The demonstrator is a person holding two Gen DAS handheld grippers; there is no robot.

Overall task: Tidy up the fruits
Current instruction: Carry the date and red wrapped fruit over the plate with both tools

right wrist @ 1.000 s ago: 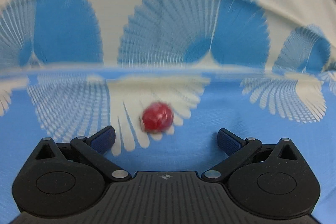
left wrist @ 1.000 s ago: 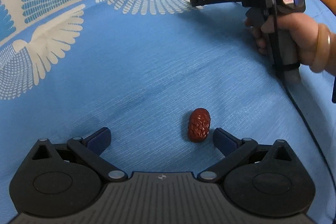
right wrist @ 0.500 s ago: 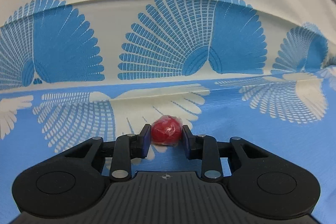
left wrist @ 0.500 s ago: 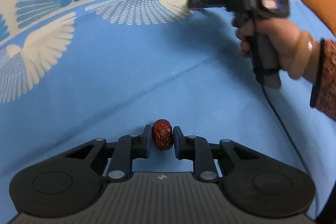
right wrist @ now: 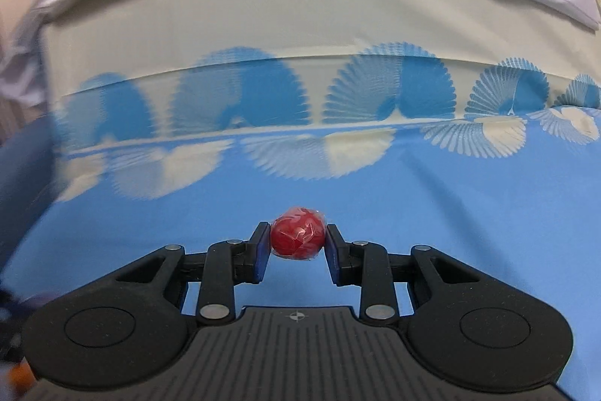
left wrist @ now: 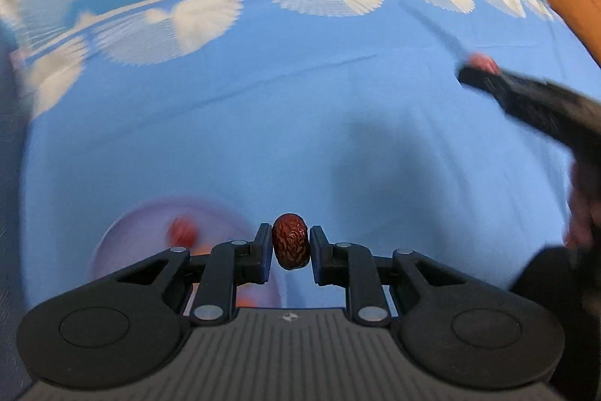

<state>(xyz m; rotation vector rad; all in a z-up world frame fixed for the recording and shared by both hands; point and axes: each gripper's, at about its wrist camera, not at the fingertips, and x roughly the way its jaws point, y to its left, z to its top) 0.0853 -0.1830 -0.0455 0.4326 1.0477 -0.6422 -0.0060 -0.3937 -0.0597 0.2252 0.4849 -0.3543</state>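
left gripper (left wrist: 290, 248): jaws clamped on wrinkled red date (left wrist: 290, 245) | right gripper (right wrist: 298, 238): jaws clamped on wrapped red ball (right wrist: 298, 233)

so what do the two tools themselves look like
Both look alike: the left tool and right tool have black linkage arms with silver rivets, blue pads on the fingers, round black side housings and a ribbed grey base marked with a small crosshair.
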